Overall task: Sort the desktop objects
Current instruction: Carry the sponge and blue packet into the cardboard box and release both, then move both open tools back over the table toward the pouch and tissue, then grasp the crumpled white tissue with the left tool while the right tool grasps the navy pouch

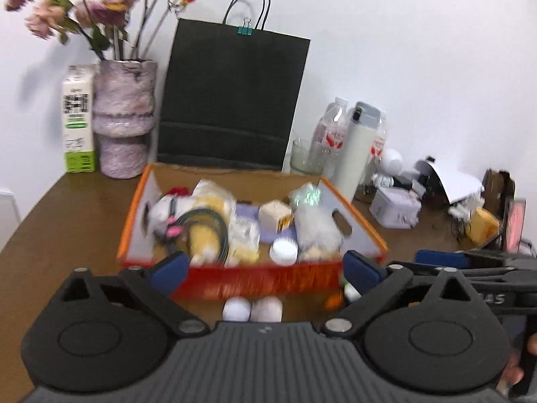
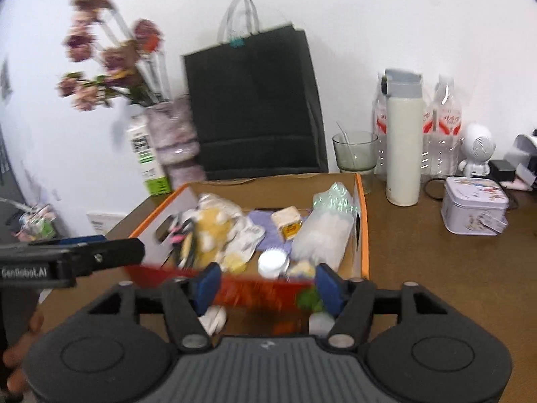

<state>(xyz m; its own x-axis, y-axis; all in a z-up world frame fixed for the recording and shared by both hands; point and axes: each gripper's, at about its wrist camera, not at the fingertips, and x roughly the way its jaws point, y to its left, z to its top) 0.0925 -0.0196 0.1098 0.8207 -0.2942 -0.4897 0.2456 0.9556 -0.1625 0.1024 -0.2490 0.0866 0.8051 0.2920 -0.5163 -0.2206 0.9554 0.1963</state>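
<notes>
Both grippers, left [image 1: 265,268] and right [image 2: 266,283], spread wide and holding nothing, hover at the near red wall of the orange-rimmed cardboard box [image 1: 255,282] crammed with plush toys and packets on the brown wooden table [image 1: 67,215].

Bare table [image 2: 436,285] lies open at the lower right of the right wrist frame. The crowded box [image 2: 364,235] fills the centre, and a black bag [image 2: 255,107], thermos [image 2: 402,147] and tin [image 2: 473,208] wall off the back.

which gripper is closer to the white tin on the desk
Right. The right gripper sits at the box's front right, on the white tin's side; the left gripper is further left, with the right gripper between.
</notes>
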